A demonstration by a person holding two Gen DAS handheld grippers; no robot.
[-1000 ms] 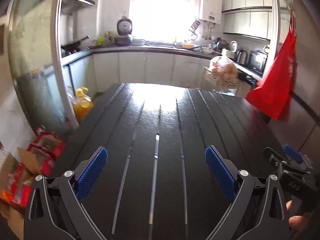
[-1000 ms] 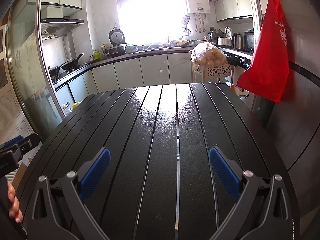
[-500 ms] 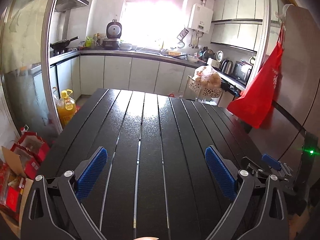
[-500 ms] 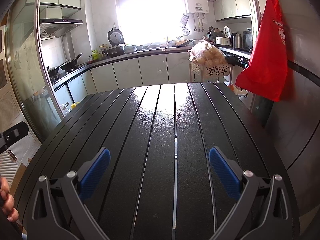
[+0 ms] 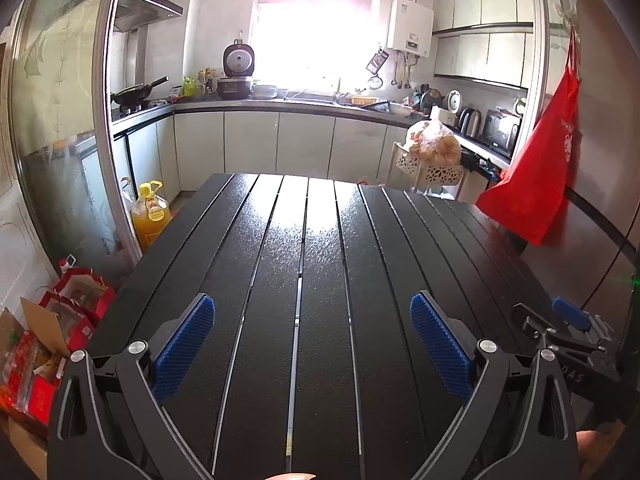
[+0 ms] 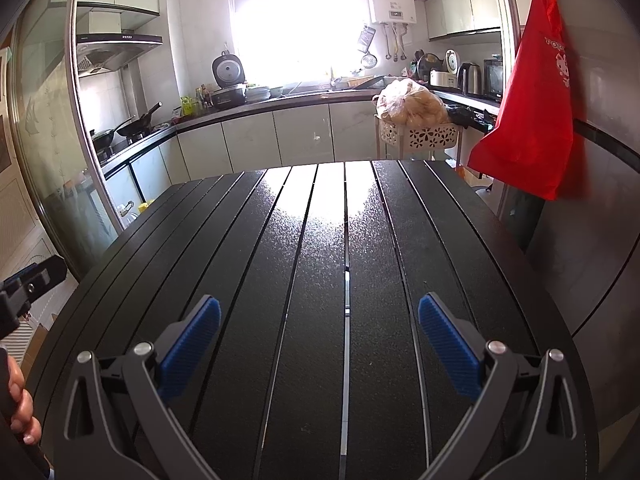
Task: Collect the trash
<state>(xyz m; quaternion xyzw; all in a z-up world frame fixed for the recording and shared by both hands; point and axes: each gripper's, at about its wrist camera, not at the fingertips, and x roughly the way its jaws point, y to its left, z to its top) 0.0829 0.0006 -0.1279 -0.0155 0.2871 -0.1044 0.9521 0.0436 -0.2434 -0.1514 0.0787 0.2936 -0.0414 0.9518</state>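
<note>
Above a black slatted table [image 5: 320, 280], the left gripper [image 5: 312, 340] is held with its blue-padded jaws spread wide and nothing between them. The right gripper [image 6: 318, 340] is likewise held wide apart and empty over the same tabletop. No trash can be seen on the slats in either view. On the floor to the left of the table, red boxes [image 5: 76, 300] and a yellow oil bottle [image 5: 151, 214] are seen. A red bag [image 6: 528, 108] is hung on the wall at the right, near a white basket [image 6: 416, 136].
</note>
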